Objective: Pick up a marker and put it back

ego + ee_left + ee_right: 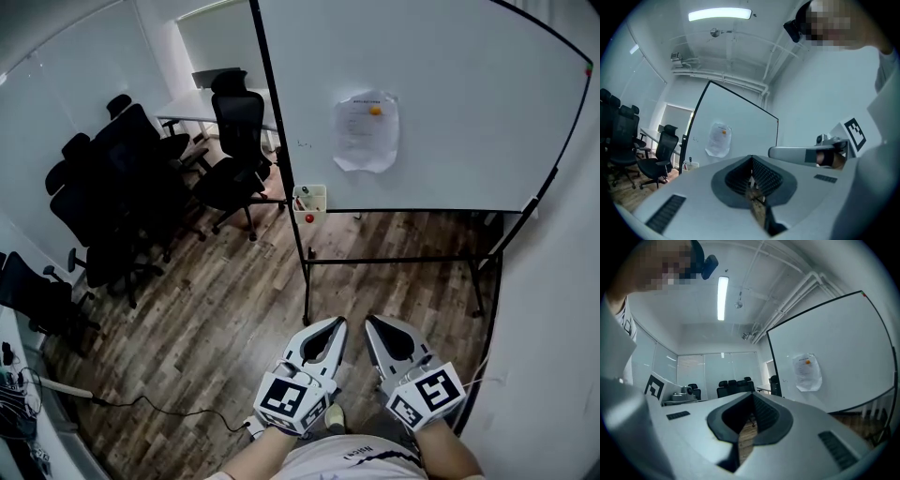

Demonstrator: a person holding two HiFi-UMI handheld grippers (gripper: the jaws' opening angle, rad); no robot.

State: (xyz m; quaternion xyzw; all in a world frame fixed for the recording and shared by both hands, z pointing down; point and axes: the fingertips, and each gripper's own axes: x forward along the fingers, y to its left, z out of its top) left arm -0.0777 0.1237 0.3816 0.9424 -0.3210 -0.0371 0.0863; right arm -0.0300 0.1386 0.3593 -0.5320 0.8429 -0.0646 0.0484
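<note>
A small cream marker holder [310, 202] hangs at the lower left corner of the whiteboard [450, 103], with a marker [302, 201] standing in it and a red cap [309, 218] on its front. Both grippers are low in the head view, well short of the board and pointing toward it. My left gripper [339, 322] is shut with nothing between its jaws, and so is my right gripper [368, 320] beside it. The left gripper view shows the shut jaws [751, 157], the holder [692, 165] far off and the right gripper [797, 152] alongside. The right gripper [752, 395] faces the whiteboard [834, 352].
A sheet of paper [366, 131] is stuck to the board. The board's black stand [394, 260] has feet on the wooden floor. Several black office chairs [131, 187] and a table [202, 108] fill the left. A cable [159, 405] lies on the floor. A wall [562, 309] is close on the right.
</note>
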